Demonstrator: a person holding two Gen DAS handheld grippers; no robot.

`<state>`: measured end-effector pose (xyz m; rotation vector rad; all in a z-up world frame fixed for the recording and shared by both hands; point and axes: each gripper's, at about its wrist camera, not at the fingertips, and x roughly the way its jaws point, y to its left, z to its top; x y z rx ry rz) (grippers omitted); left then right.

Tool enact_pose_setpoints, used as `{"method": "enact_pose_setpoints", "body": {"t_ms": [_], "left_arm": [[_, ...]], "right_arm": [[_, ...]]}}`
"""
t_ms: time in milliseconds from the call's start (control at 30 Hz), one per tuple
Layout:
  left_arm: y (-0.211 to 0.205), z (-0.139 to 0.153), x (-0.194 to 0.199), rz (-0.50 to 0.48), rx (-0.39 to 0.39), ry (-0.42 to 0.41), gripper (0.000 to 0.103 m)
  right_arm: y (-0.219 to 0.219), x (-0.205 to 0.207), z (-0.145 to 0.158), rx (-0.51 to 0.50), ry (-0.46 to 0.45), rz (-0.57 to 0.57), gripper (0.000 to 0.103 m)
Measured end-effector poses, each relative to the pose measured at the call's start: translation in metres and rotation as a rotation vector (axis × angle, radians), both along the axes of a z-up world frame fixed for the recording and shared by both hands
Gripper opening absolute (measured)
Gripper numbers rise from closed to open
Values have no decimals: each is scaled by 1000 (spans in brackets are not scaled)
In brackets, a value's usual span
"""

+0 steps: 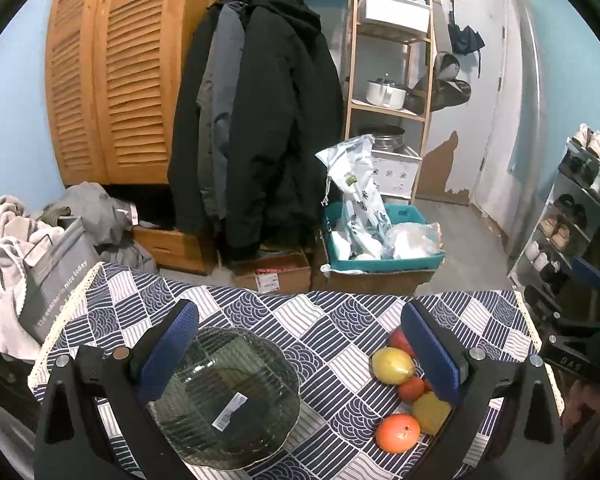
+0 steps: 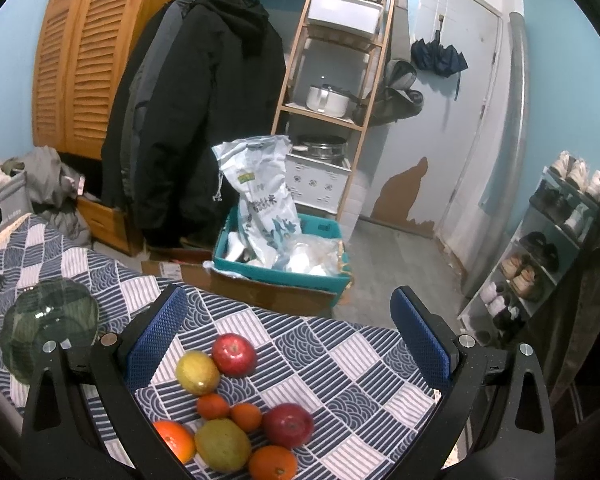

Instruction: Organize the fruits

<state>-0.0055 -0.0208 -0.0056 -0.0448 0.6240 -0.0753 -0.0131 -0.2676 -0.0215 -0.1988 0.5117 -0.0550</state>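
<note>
Fruits between open right hand-held gripper fingers, untouched

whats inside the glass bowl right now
No fruit. The glass bowl is empty; through it show only a white label and the patterned cloth. The left gripper covers its near-left rim.

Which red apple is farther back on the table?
The round red apple touching the yellow lemon is farther back. The other red apple lies nearer the camera, among the small oranges.
</note>
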Motion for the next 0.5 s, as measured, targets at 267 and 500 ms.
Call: {"method": "enact_pose_setpoints", "body": {"t_ms": [267,500], "left_arm": [[-11,-12,1,-32,9,34,102],[-23,-37,9,-49,29,97,102]], "right_arm": [[-12,-5,-7,9,21,-19,100],[-18,-2,-18,6,77,-44,100]]}}
